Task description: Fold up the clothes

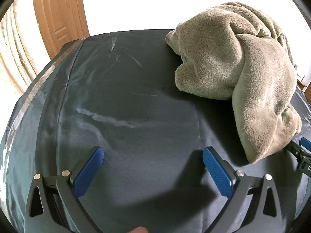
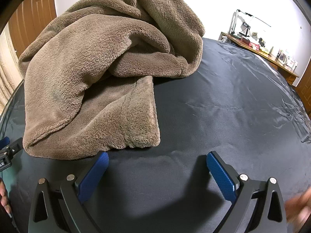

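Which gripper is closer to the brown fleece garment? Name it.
The right gripper: the brown fleece garment has its hem just ahead of the left finger. The left gripper faces bare dark sheet, garment off to its right.

My finger pads (image 1: 88,169) are blue, finely knurled rubbery plastic on matt black plastic arms with bright metal pins (image 1: 65,173). Under me the dark sheet (image 1: 136,116) is smooth cloth with a faint sheen. The brown garment (image 2: 93,62) is thick, fuzzy fleece. The door (image 1: 58,13) is wood with a satin finish.
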